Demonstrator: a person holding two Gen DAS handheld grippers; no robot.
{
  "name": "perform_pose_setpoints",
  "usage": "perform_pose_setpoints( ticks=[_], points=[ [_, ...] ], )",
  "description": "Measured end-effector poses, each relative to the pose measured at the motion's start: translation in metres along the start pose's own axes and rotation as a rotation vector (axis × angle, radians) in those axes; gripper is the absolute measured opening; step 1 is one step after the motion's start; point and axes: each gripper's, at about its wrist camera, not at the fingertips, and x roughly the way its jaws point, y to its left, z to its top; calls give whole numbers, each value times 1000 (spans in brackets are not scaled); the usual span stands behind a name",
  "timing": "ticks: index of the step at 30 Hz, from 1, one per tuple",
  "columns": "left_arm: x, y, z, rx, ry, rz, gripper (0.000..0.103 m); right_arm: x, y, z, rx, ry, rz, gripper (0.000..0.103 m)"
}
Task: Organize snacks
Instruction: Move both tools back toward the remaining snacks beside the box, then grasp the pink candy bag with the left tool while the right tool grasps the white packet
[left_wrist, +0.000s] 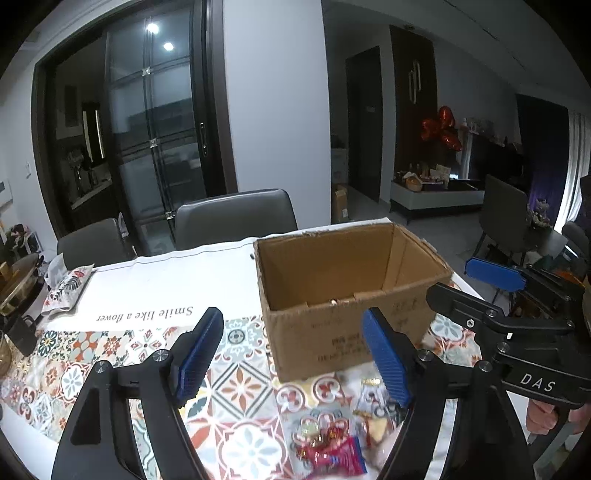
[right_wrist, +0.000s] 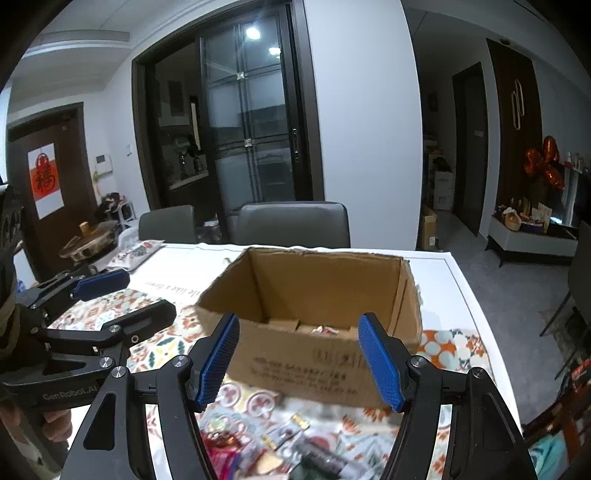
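Both grippers hover over a patterned tablecloth (left_wrist: 110, 347), the left gripper (left_wrist: 291, 354) and right gripper (right_wrist: 301, 360) each with jaws spread and empty. Loose snack packets (left_wrist: 332, 443) lie on the near side, just before an open cardboard box (left_wrist: 354, 325). The packets look light, crinkly and slippery; a pinch across a flat sealed edge seems safest.
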Motion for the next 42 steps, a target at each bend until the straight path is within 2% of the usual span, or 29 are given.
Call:
perform_pose_setpoints(
  ticks=[10, 19, 29, 37, 42],
  points=[
    [-29, -3, -34, 37, -12, 1, 80, -20, 13, -37, 7, 38, -5, 68],
    [-32, -5, -76, 23, 61, -41, 81, -27, 31, -71, -25, 93, -5, 68],
    [-15, -8, -116, 45, 142, -76, 81, -8, 35, -116, -47, 238, 2, 68],
    [11, -5, -133, 24, 200, -116, 80, 16, 27, -139, -12, 340, 8, 68],
    [28, -6, -141, 21, 229, -151, 77, 26, 27, -146, -11, 371, 19, 67]
  ],
)
